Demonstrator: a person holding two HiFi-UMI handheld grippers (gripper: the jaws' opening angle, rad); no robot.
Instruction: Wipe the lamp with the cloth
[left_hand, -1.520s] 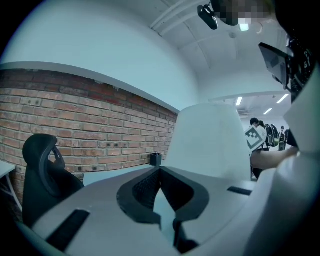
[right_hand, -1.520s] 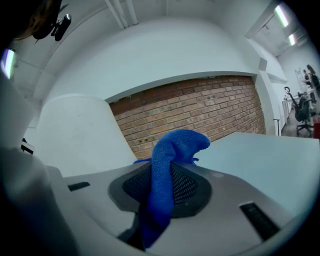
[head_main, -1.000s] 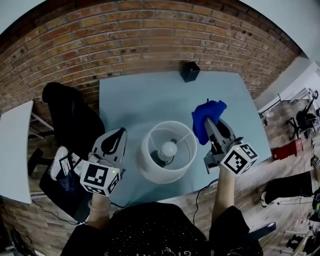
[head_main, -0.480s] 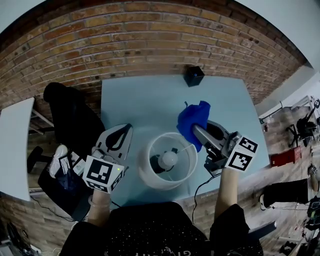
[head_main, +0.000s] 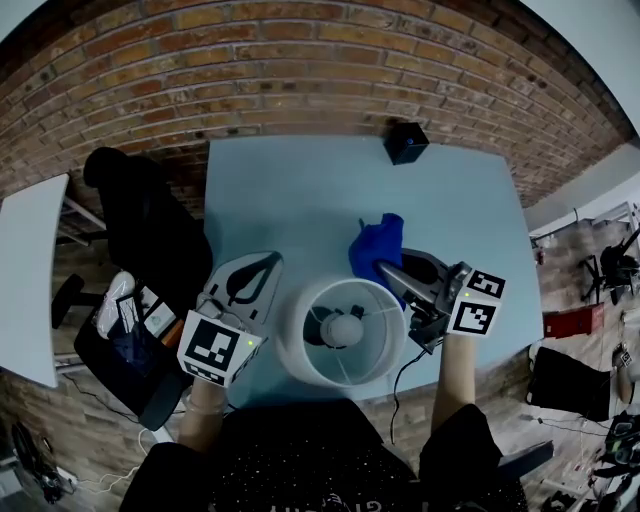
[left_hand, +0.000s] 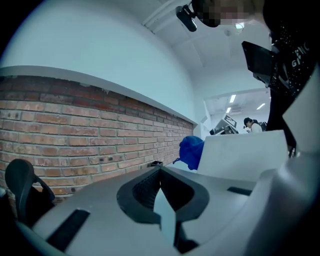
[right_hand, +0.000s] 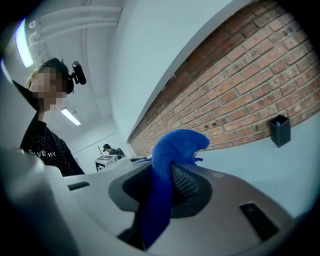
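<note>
A lamp with a round white shade (head_main: 300, 345) and a bare bulb (head_main: 345, 328) stands near the table's front edge. My right gripper (head_main: 383, 267) is shut on a blue cloth (head_main: 377, 246), and the cloth lies against the far right of the shade's rim. In the right gripper view the blue cloth (right_hand: 172, 150) is pinched between the jaws and bunches up above them. My left gripper (head_main: 270, 262) is shut with nothing in it, just left of the shade. In the left gripper view the left gripper (left_hand: 160, 170) points past the white shade (left_hand: 240, 155) and the blue cloth (left_hand: 191, 152).
The light blue table (head_main: 290, 200) backs onto a brick wall (head_main: 250, 80). A small black box (head_main: 405, 142) sits at the table's far edge, also visible as the black box (right_hand: 279, 131). A black chair (head_main: 135, 225) stands left of the table. A cable (head_main: 400, 375) hangs off the front edge.
My right gripper has carried the blue cloth left and nearer, from beside the lamp onto the shade's far right rim. The left gripper has drifted slightly closer to the shade.
</note>
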